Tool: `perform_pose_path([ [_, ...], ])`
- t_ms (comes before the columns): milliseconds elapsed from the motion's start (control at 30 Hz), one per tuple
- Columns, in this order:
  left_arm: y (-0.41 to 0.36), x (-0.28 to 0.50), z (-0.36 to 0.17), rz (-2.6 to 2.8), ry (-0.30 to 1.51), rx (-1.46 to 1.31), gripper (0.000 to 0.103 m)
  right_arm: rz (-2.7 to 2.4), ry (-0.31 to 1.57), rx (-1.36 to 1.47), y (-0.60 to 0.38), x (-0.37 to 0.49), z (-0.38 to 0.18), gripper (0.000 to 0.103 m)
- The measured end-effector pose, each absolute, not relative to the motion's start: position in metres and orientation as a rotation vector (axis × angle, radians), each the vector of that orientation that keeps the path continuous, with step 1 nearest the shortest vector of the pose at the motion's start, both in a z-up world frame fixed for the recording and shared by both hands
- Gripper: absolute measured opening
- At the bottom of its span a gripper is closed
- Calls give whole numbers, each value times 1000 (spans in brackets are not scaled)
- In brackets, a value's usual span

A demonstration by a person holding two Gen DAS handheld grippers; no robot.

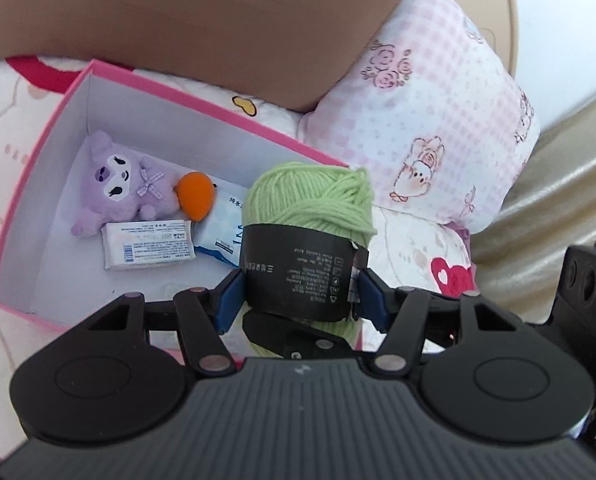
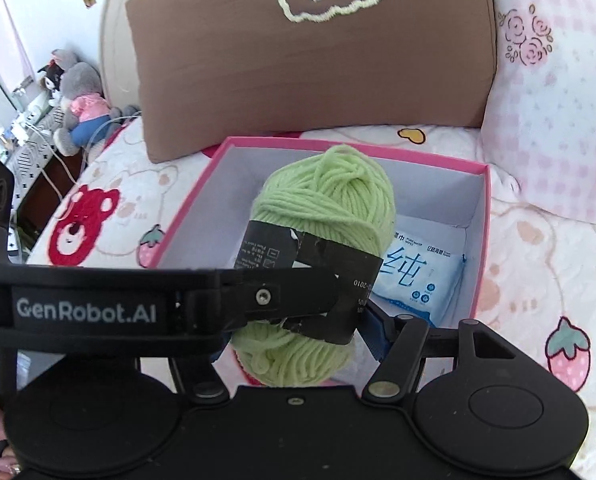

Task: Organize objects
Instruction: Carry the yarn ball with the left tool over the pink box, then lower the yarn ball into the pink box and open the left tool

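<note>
A green yarn ball [image 1: 310, 196] with a black paper band hangs over the near edge of a pink box [image 1: 178, 95] with a white inside. My left gripper [image 1: 298, 296] is shut on it, blue pads pressing both sides of the band. In the right wrist view the same yarn ball [image 2: 330, 196] sits between my right gripper's [image 2: 298, 340] fingers, above the box [image 2: 483, 240]. Its right blue pad touches the band. Its left finger is hidden behind the left gripper's body [image 2: 86, 312], which crosses in front.
In the box lie a purple plush toy [image 1: 118, 184], an orange ball [image 1: 196, 196], a white tissue pack [image 1: 148, 244] and a blue wipes pack [image 2: 414, 276]. A brown cushion [image 2: 310, 72] and a pink pillow [image 2: 558, 100] stand behind it on the bed. Stuffed toys [image 2: 78, 108] sit far left.
</note>
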State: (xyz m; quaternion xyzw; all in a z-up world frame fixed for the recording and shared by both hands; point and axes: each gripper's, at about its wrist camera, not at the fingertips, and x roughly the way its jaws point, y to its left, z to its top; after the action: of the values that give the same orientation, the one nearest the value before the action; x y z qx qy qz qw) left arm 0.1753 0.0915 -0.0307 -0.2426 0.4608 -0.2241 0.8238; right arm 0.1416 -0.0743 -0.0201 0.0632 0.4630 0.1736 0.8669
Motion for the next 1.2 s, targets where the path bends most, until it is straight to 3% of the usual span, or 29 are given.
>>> perform_pose_path([
  [933, 96, 253, -109, -499, 1111, -601, 60, 317, 981, -160, -55, 183, -77, 74],
  [1067, 93, 253, -110, -485, 1121, -569, 60, 330, 947, -225, -54, 176, -78, 62],
  [1200, 91, 253, -110, -465, 1127, -565, 58, 300, 926, -256, -52, 173, -82, 61],
])
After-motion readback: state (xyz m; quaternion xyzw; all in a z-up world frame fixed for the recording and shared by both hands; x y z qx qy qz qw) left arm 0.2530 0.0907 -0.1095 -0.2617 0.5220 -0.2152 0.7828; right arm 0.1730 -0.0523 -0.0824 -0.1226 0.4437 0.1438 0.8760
